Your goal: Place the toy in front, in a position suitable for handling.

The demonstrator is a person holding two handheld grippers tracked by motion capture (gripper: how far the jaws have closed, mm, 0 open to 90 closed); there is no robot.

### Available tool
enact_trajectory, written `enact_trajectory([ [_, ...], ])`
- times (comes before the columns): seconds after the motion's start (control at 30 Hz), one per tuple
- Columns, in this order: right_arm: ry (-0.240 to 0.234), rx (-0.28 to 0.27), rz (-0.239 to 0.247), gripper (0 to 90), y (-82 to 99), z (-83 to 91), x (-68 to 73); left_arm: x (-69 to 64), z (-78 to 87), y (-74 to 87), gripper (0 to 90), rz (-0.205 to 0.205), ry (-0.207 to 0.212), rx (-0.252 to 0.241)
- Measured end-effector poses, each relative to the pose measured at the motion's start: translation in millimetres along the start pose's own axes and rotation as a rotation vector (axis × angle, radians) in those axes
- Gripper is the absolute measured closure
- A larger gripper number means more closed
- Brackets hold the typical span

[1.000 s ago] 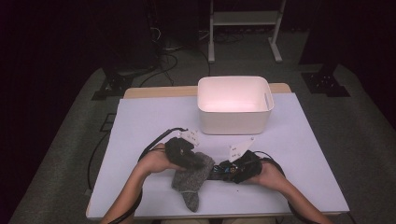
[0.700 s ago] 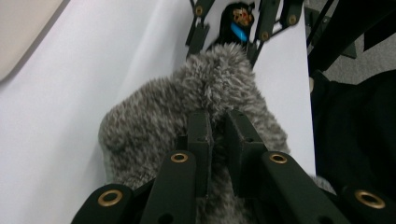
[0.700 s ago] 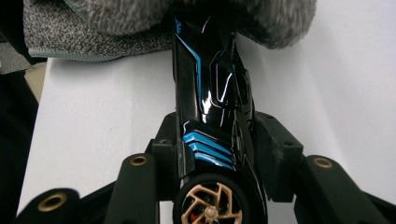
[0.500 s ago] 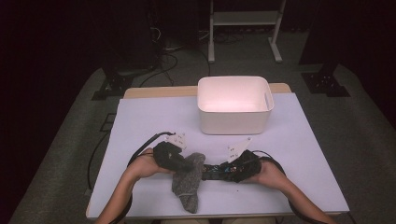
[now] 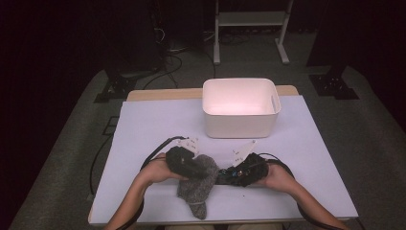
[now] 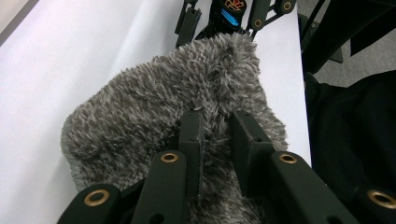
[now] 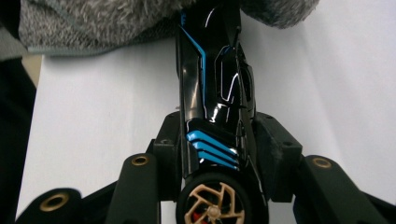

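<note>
White table (image 5: 143, 124), dark room, grey floor (image 5: 67, 143).

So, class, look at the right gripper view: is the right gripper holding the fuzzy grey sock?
No: the right gripper is clamped on a black and blue toy car, while the sock lies beyond its nose.

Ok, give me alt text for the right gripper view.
A glossy black toy car with blue stripes is clamped between the right gripper's black jaws, its nose tucked under a fuzzy grey sock on a white table.
</note>
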State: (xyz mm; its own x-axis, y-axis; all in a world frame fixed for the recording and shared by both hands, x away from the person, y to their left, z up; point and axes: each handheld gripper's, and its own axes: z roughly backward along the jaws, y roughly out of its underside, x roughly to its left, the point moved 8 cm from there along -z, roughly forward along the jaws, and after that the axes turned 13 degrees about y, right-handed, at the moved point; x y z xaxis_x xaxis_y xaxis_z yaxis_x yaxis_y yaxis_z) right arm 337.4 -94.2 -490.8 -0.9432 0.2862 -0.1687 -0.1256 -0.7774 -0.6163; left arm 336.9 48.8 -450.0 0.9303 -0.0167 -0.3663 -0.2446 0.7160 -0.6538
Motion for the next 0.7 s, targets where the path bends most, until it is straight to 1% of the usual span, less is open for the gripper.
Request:
enact_trajectory([
  [0.13, 0.004, 0.017, 0.000, 56.1, 4.7, 4.0, -1.5, 0.5, -0.6, -2.5, 73.4, -0.003, -0.010, 0.006],
  [0.23, 0.004, 0.013, -0.004, 56.2, 6.5, 4.7, -2.0, 1.6, 1.9, -2.8, 68.9, 0.005, -0.034, 0.004],
  [0.27, 0.004, 0.010, -0.006, 56.2, 6.7, 4.6, -2.3, 3.5, 3.1, -2.8, 65.1, 0.013, -0.052, 0.002],
  [0.3, 0.002, 0.009, -0.011, 56.2, 6.9, 4.6, -2.2, 4.6, 4.1, -2.8, 60.8, 0.020, -0.060, -0.002],
  [0.33, 0.003, 0.006, -0.011, 56.2, 7.2, 4.5, -2.3, 5.0, 4.2, -3.0, 58.8, 0.018, -0.065, -0.002],
  [0.4, 0.004, 0.004, -0.011, 56.1, 7.4, 4.4, -2.3, 5.4, 3.1, -6.2, 51.3, 0.011, -0.080, -0.008],
  [0.47, 0.005, 0.003, -0.011, 56.1, 7.4, 4.1, -2.4, 5.4, 1.0, -11.2, 48.1, -0.006, -0.077, -0.003],
  [0.6, 0.006, 0.000, -0.014, 56.1, 7.7, 4.0, -2.3, 9.7, -6.3, -18.0, 38.8, 0.017, -0.069, 0.027],
  [0.63, 0.006, -0.001, -0.015, 56.1, 7.8, 3.9, -2.3, 10.7, -7.8, -19.2, 38.0, 0.011, -0.062, 0.037],
  [0.7, 0.005, -0.003, -0.019, 56.0, 7.9, 3.9, -2.1, 10.7, -11.2, -21.5, 38.3, 0.013, -0.050, 0.045],
])
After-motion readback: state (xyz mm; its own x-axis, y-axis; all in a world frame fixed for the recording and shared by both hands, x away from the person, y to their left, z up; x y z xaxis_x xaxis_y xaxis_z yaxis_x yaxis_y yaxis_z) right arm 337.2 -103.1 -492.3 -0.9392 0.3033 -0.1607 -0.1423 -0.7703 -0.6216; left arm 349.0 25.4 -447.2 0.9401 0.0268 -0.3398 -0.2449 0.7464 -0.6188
